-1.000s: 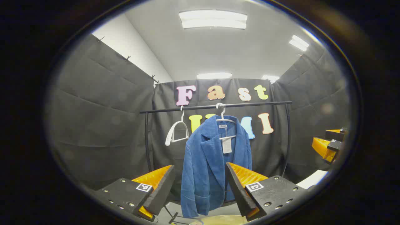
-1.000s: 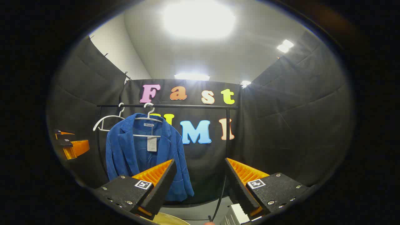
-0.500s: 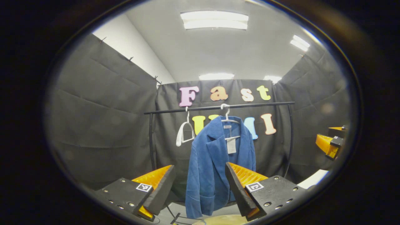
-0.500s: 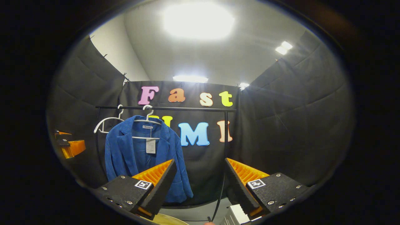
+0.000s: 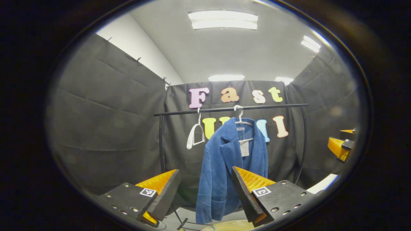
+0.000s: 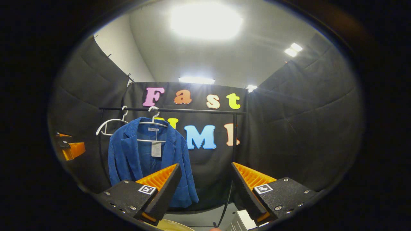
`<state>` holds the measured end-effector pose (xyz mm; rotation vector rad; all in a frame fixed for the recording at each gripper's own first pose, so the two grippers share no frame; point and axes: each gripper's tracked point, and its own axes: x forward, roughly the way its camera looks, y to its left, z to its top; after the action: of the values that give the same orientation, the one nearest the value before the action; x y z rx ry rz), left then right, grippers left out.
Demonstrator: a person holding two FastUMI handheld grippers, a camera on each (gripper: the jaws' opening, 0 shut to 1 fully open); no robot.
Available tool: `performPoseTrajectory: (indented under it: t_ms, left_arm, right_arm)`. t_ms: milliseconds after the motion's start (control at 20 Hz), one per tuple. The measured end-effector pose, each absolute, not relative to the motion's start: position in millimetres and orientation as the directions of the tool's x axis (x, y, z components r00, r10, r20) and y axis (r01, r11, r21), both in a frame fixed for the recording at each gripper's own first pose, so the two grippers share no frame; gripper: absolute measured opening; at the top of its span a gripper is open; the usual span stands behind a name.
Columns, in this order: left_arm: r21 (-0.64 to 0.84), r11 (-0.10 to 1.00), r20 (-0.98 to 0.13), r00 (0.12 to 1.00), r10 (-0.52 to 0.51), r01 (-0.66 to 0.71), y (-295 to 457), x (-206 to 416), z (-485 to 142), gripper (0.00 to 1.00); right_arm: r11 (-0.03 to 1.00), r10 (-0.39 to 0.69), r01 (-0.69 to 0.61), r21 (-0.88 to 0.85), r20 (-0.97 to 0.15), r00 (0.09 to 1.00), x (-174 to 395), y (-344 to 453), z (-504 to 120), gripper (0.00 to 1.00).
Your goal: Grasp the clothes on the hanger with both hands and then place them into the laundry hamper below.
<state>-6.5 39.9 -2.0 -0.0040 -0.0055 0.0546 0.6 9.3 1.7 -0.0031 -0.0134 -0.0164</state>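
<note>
The left gripper (image 5: 205,192) and the right gripper (image 6: 204,189) both stand spread wide and hold nothing. This looks like the approach step, no grasp begun. Just below each, a pale hamper rim (image 5: 228,226) peeks in. Farther ahead, well apart from both, the blue corduroy blazer (image 5: 229,173) hangs on a white hanger (image 5: 242,123) from the black rail (image 5: 231,109). Next, both likely need to close in on the blazer's shoulders.

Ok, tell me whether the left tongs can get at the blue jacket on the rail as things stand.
Probably yes. The left tongs are open and empty, and the blue jacket hangs straight ahead on its hanger, apart from them with nothing between. They would have to close the gap first.
</note>
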Motion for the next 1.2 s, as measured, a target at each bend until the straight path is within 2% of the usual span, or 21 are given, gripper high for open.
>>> performPoseTrajectory:
  t_ms: [700,750,800,950,1200]
  left_arm:
    - [-0.009,0.999,0.026,0.999,0.046,-0.045,59,-7,3,0.90]
    - [-0.009,0.999,0.024,0.999,0.045,-0.045,58,-10,3,0.94]
    - [-0.008,0.999,0.018,0.999,0.046,-0.046,56,-10,3,0.90]
    - [0.002,0.999,0.016,0.999,0.047,-0.047,52,-6,9,0.92]
    - [-0.003,0.998,0.024,0.998,0.063,-0.063,43,12,19,0.90]
  right_arm:
    - [0.998,-0.052,0.052,0.034,0.020,0.998,3,16,10,0.95]
    - [0.998,-0.049,0.048,0.029,0.021,0.999,3,17,12,0.95]
    - [0.999,-0.044,0.044,0.021,0.021,0.999,4,18,13,0.95]
    - [1.000,-0.025,0.024,0.017,0.035,0.999,10,21,22,0.95]
    - [0.999,0.011,-0.013,0.030,0.090,0.996,40,24,42,0.95]
